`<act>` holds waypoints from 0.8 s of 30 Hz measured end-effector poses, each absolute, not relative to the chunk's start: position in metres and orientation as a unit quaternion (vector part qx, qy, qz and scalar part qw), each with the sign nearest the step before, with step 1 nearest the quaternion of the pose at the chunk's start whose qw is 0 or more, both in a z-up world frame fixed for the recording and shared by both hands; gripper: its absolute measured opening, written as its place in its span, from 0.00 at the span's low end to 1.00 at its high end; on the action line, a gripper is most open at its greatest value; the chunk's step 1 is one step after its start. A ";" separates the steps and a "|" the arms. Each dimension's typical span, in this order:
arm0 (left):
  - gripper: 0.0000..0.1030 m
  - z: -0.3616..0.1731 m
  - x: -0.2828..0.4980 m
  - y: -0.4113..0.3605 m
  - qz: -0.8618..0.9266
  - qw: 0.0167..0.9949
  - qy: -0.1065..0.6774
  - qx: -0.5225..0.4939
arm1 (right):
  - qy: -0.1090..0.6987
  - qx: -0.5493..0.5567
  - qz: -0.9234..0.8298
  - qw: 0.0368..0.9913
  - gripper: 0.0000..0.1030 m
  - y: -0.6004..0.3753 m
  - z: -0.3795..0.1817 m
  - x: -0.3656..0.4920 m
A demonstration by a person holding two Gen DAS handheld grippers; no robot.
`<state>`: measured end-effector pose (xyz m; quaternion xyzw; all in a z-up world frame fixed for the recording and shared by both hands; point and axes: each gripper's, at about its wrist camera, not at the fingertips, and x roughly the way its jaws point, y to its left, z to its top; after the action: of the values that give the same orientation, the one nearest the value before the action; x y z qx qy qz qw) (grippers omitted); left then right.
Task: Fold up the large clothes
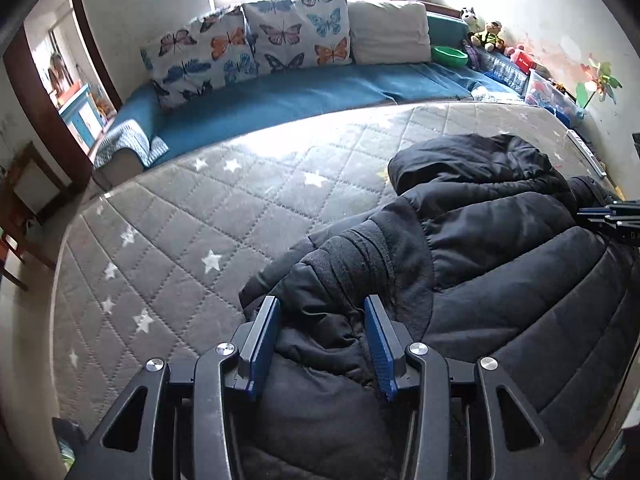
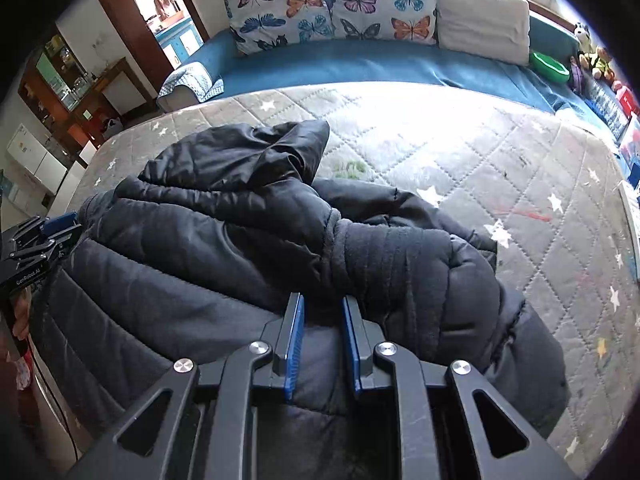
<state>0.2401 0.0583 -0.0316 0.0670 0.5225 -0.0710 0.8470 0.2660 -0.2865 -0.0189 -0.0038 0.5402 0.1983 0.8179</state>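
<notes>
While the black quilted puffer jacket [image 1: 500,248] lies bunched up on the grey star-patterned quilted mattress [image 1: 192,224], both tools sit right over it. Left hand-held gripper [image 1: 322,312] has its blue pads spread wide around a cuffed sleeve fold. Right hand-held gripper [image 2: 322,312] is narrower, pads apart, with jacket fabric between them. Butterfly-print cushions [image 2: 332,4] line the blue daybed behind.

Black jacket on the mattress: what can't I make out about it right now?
- Near hem of the jacket: both views, hidden behind the gripper bodies.
- Whether the left gripper or right gripper pinches fabric: black cloth between open fingers, contact unclear.
- Zipper side: folds hide it.
- Jacket's right part: left view, cut by the edge.
</notes>
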 end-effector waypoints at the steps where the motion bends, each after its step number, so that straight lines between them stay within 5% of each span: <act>1: 0.47 -0.035 0.244 0.061 -0.074 0.844 0.529 0.056 | 0.540 -0.006 0.198 0.818 0.21 -0.285 -0.021 0.267; 9: 0.67 -0.060 0.252 0.077 -0.067 0.843 0.533 0.010 | 0.532 0.002 0.197 0.823 0.21 -0.286 -0.030 0.268; 24: 0.69 -0.026 0.229 0.062 -0.032 0.871 0.485 0.066 | 0.499 0.000 0.194 0.845 0.21 -0.292 -0.015 0.243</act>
<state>0.2293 0.0621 -0.0256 0.0664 0.4854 -0.0317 0.8712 0.2426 -0.2916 -0.0150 0.0000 0.4986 0.1937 0.8449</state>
